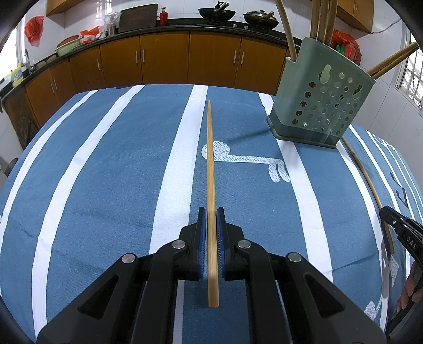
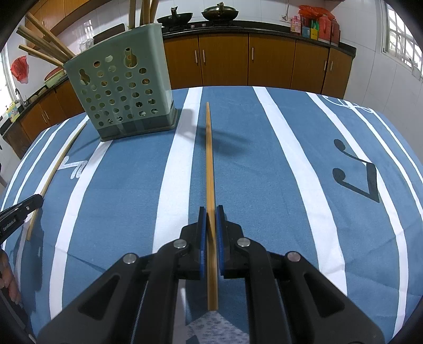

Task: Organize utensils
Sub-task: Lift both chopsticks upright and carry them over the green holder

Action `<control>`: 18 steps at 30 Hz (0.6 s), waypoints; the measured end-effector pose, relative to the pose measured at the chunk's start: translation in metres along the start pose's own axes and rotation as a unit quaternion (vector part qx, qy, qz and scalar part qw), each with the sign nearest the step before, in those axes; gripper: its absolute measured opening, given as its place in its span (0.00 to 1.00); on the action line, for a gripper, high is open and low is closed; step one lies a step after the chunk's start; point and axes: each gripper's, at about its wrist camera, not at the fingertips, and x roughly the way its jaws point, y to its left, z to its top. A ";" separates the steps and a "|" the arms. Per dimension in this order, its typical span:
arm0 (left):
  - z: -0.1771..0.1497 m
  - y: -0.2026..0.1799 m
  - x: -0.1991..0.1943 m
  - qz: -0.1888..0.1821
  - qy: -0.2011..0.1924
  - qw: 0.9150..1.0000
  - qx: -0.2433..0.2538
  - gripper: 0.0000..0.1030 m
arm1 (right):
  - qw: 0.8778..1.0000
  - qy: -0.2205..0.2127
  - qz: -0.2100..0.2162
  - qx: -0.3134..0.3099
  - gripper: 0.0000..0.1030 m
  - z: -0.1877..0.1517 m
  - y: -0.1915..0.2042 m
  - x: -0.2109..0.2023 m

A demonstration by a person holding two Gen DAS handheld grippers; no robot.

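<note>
Two chopsticks are gripped at this moment, one in each hand-held gripper. The left hand-held gripper (image 1: 211,214) is clenched on a bamboo chopstick (image 1: 210,169) that runs straight out between its blue pads, thick end toward the camera and thin tip pointing across the bench (image 1: 105,164), which wears a blue cloth with white stripes. The right hand-held gripper (image 2: 211,213) clamps a second chopstick (image 2: 209,164) in the same way, tip forward above the cloth.

From the left wrist view, the green perforated utensil holder (image 1: 321,98) stands upright on the bench ahead and to the right, with several chopsticks (image 1: 321,21) sticking out of its top. From the right wrist view the same holder (image 2: 124,87) sits ahead and to the left. Each held chopstick appears at the edge of the other camera's picture, along with the tip of the neighbouring gripper.

Behind the bench runs a row of brown cabinets (image 1: 164,58) with woks (image 1: 216,13) on top.
</note>
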 end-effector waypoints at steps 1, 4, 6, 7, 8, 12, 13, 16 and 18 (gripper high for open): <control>-0.002 -0.003 -0.001 0.002 0.001 1.000 0.005 0.09 | 1.000 0.000 0.001 -0.001 0.09 -0.002 0.000 -0.001; -0.005 -0.005 -0.004 0.000 0.001 1.000 0.014 0.09 | 1.000 0.001 0.004 -0.003 0.09 -0.006 0.001 -0.004; -0.006 -0.004 -0.005 -0.004 0.002 1.000 0.011 0.09 | 1.000 0.001 0.006 -0.002 0.09 -0.007 0.002 -0.004; -0.006 -0.003 -0.005 -0.005 0.002 1.000 0.010 0.09 | 1.000 0.001 0.006 -0.002 0.09 -0.007 0.001 -0.004; -0.006 -0.003 -0.005 -0.005 0.002 1.000 0.010 0.09 | 1.000 0.001 0.006 -0.003 0.09 -0.007 0.001 -0.004; -0.006 -0.003 -0.005 -0.003 0.002 1.000 0.015 0.08 | 1.000 0.001 0.008 -0.003 0.08 -0.007 0.000 -0.005; -0.006 -0.002 -0.005 -0.005 0.002 1.000 0.016 0.08 | 1.000 0.001 0.010 -0.001 0.08 -0.006 -0.002 -0.007; -0.006 0.000 -0.010 -0.007 0.006 1.000 0.016 0.07 | 1.000 -0.018 0.015 0.005 0.07 -0.003 -0.005 -0.020; -0.003 0.003 -0.021 -0.006 -0.008 1.000 0.016 0.07 | 0.999 -0.039 0.018 0.008 0.07 0.002 -0.008 -0.033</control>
